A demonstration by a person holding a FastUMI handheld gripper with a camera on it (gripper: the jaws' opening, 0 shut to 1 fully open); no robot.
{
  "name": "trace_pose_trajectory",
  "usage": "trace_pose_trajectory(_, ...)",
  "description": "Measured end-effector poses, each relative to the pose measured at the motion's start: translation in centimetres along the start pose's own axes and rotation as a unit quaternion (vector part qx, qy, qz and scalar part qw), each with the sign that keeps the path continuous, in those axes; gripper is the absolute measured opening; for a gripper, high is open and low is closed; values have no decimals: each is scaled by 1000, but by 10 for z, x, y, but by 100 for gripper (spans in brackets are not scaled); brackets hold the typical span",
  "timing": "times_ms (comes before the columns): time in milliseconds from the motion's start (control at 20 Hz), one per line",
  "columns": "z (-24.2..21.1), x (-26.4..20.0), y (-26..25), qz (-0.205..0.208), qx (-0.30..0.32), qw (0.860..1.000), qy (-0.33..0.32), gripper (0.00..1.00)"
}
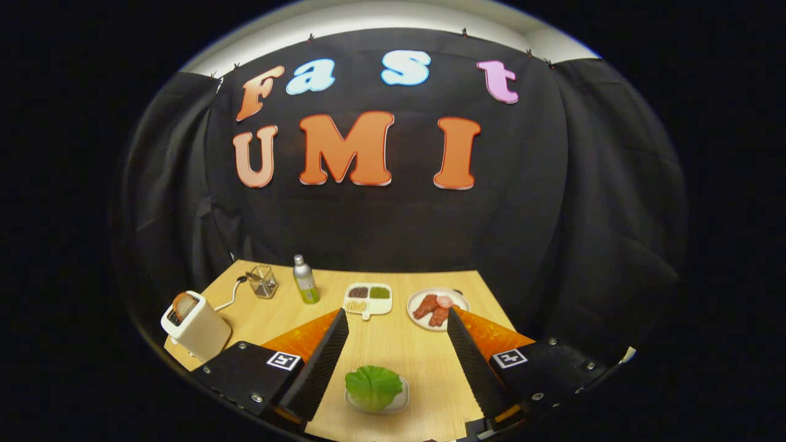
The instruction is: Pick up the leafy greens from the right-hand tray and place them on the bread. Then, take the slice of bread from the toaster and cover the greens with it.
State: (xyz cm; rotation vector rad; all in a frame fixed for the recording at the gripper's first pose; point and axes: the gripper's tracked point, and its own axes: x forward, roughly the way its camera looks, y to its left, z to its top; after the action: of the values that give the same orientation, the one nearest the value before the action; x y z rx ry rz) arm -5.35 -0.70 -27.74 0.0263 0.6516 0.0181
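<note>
While the gripper (398,356) hangs above the near part of the wooden table (399,344), tilted to look forward and down across it, its two fingers (322,362) stand spread wide apart with nothing between their pads and no contact with any item. The leafy greens (372,385) lie between the fingers, low and near their bases, a little closer to the left finger than to the right one, and touching neither. The greens rest on a small white plate (399,402), covering most of it; whether a slice of bread sits beneath them cannot be told. Well off to the left of the left finger, at the table's edge, stands the toaster (196,326), upright, with a slice of bread (183,304) protruding from its slot. Beyond the fingertips, between them, sits a white divided dish (368,299) holding dark, green and pale fillings in separate compartments. Just beyond the right fingertip lies a round plate of sliced meat (437,308), the fingertip overlapping its near rim in this view. Farther ahead and to the left, a bottle (304,280) stands upright, and a clear holder (263,281) stands beside it, near the toaster's cord (230,298).
</note>
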Motion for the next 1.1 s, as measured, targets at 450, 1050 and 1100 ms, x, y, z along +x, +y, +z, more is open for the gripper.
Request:
trace_pose_trajectory(450,-130,50,28,48,-9,976,211,98)
trace_pose_trajectory(1050,-231,89,44,50,-18,930,363,98)
trace_pose_trajectory(1100,-236,91,43,46,-16,926,375,98)
